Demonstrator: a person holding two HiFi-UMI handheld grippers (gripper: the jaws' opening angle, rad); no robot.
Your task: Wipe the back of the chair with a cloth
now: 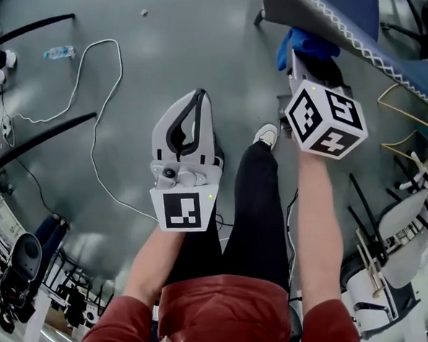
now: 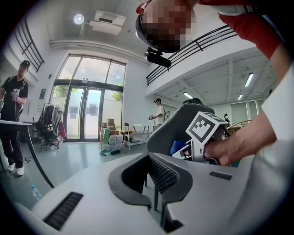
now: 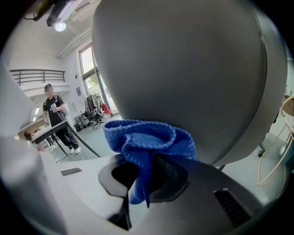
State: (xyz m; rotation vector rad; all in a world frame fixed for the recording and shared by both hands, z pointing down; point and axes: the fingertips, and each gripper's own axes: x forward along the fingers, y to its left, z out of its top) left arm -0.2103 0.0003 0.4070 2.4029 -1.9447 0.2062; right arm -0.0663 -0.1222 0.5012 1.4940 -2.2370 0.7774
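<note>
Red sleeves (image 1: 121,329), black trousers (image 1: 255,212), white shoe (image 1: 266,136); left tool (image 1: 198,97), right tool (image 3: 150,164) pale grey, black-white marker cubes (image 1: 325,123).

Nubby blue cloth (image 3: 148,141), smooth matt grey chair back (image 3: 183,69), faintly glossy floor (image 1: 170,55)

We look steeply down past our red top (image 1: 227,316) and black trousers (image 1: 253,220) to a grey floor (image 1: 172,34). Our left gripper (image 1: 197,99) hangs above it, jaw tips together. Our right gripper (image 1: 300,63) holds a blue cloth (image 1: 298,43) at the chair (image 1: 332,18). A white cable (image 1: 93,134) and a water bottle (image 1: 59,52) lie to the left.
</note>
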